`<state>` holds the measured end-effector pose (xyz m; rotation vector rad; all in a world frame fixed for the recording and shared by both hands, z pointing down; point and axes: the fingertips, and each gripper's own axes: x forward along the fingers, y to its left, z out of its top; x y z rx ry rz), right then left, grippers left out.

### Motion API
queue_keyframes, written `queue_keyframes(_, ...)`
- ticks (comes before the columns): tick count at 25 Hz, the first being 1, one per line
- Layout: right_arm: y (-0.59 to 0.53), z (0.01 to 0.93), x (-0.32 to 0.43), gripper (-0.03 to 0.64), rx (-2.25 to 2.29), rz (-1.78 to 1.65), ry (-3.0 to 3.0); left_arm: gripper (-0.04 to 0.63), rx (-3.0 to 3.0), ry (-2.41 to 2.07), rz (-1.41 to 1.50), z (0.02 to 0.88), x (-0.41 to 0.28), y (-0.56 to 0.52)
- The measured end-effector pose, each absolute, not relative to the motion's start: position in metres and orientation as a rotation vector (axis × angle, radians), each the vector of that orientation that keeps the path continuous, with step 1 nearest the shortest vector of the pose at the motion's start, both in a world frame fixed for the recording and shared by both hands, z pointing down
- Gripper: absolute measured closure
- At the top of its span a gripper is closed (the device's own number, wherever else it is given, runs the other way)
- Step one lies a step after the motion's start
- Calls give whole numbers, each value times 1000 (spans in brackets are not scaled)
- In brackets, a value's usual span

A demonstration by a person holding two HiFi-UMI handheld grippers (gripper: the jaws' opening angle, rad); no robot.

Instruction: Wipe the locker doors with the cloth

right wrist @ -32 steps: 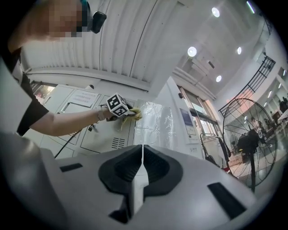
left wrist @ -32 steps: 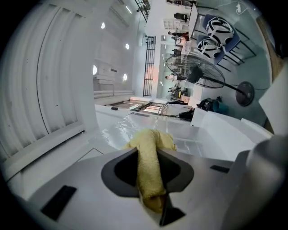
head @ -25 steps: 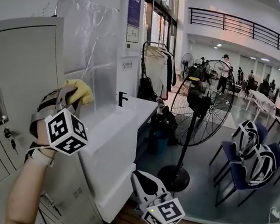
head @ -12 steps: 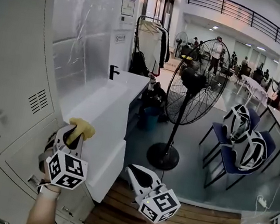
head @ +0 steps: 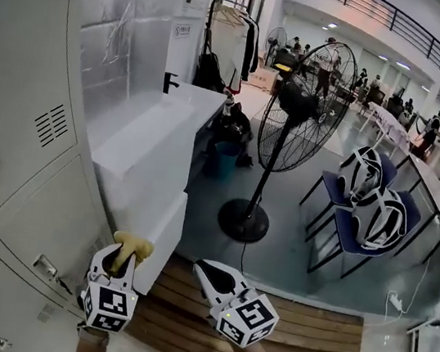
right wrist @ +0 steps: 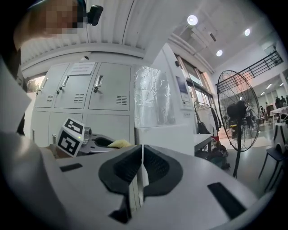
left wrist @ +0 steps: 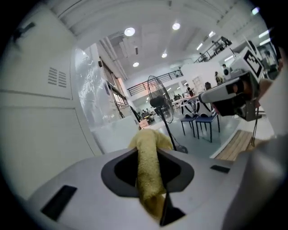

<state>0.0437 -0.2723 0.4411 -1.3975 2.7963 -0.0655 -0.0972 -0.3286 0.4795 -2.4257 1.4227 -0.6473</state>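
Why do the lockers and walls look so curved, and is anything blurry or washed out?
Head view: a wide lens bows the locker doors and tilts the fan; all fairly sharp. Left gripper view: round dark border, ceiling lights flare white, the yellow cloth up close looks fairly sharp. Right gripper view: same round border, a mosaic patch added afterwards at top left.

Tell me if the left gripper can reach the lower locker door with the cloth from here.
Probably yes. The left gripper, jaws shut on the cloth, sits low beside the locker door with nothing visible between them; the right gripper is off to the other side.
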Motion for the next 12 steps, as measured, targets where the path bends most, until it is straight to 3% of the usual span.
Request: queue_keyframes(12, -238, 483, 21, 594, -1327, -137, 2849, 512, -2690, 1429, -272, 518, -106, -264)
